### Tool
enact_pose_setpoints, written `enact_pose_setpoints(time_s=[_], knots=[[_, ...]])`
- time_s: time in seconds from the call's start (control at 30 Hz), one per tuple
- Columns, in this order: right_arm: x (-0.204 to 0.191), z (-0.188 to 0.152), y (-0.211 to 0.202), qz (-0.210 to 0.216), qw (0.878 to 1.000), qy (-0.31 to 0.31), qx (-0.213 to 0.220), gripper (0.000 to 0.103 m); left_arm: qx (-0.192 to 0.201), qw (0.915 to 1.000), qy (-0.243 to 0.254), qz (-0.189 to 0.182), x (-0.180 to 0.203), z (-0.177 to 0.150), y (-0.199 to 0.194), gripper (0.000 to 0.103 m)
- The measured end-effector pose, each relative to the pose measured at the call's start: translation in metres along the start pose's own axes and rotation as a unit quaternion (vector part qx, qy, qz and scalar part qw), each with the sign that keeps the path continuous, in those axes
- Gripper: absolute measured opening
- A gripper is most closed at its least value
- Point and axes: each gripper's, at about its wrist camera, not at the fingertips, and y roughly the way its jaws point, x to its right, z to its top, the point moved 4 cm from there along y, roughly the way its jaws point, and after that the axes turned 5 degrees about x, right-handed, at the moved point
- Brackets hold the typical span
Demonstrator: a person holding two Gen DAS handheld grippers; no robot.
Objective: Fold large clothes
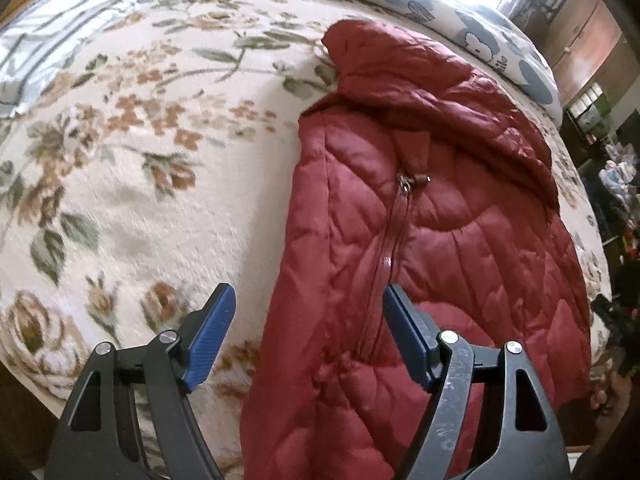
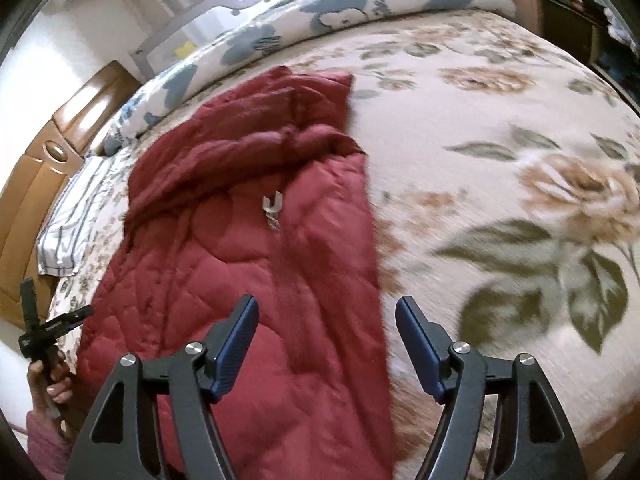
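Left wrist: my left claw (image 1: 308, 320) gapes empty over the red quilted jacket (image 1: 440, 240); right claw (image 2: 326, 332) likewise, jacket edge beneath.

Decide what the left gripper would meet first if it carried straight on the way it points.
Probably the red quilted jacket: the open left gripper straddles its left edge, near the zipper. Depth is unclear, so the floral blanket beside it could come first.
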Motion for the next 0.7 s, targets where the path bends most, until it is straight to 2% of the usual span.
enact_pose_setpoints(time_s=[0.27, 0.7], knots=[[0.019, -0.036, 0.002, 0.014, 0.999, 0.023, -0.043, 0.073, -0.033, 0.9989, 0.026, -0.018, 0.008, -0.022, 0.003, 0.076], [0.01, -0.076, -0.001, 0.062, 0.994, 0.011, -0.088, 0.073, -0.059, 0.9966, 0.018, -0.055, 0.0, -0.056, -0.01, 0.076]])
